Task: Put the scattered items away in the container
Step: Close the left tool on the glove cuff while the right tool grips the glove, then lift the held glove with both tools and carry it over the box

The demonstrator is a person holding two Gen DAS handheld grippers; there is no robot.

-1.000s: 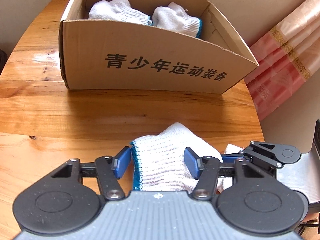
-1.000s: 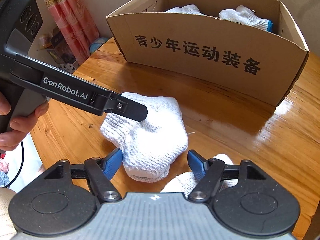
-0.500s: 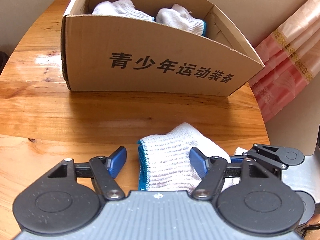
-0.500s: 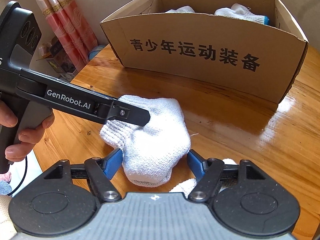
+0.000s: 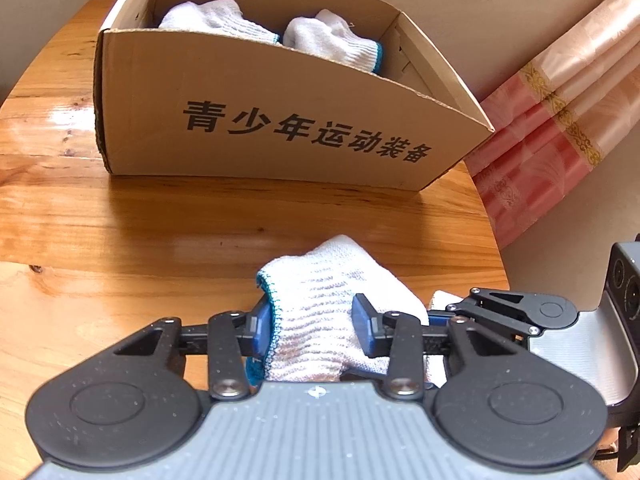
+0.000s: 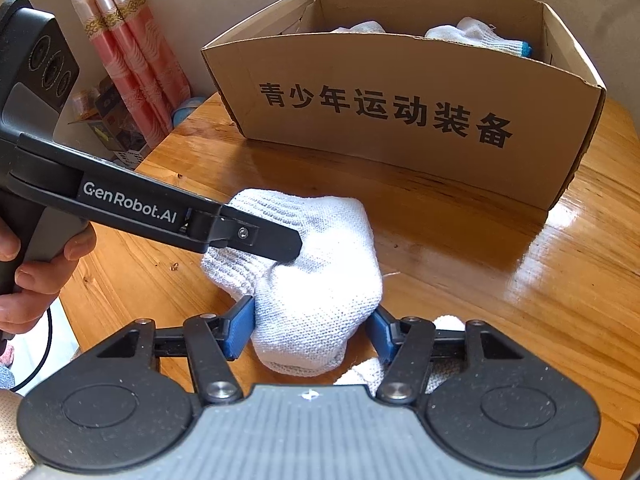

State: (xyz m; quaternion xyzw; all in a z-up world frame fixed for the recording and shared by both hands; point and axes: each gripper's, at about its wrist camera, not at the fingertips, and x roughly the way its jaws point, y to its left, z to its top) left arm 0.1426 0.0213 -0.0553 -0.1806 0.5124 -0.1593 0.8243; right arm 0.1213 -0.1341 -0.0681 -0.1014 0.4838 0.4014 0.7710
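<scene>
A white knitted glove (image 5: 332, 280) with a blue cuff lies on the wooden table (image 5: 120, 232) in front of the cardboard box (image 5: 280, 128). My left gripper (image 5: 312, 322) is shut on its cuff end, the blue pads pinching the fabric. From the other side, my right gripper (image 6: 308, 332) has the same glove (image 6: 320, 280) bunched between its pads, its jaws still closing. The left gripper's black finger (image 6: 276, 240) rests on top of the glove in the right wrist view. A second white glove (image 6: 360, 376) peeks out beneath the right gripper.
The box (image 6: 380, 112) stands open at the top with black printed characters on its front wall and white gloves (image 5: 332, 40) inside. A hand (image 6: 36, 280) holds the left gripper's handle. Pink curtains (image 5: 560, 120) hang past the table's edge.
Both grippers' jaws have closed in on the glove, which now bunches up between the pads. The left jaws widened slightly first, then shut. Neither hand has shifted.
</scene>
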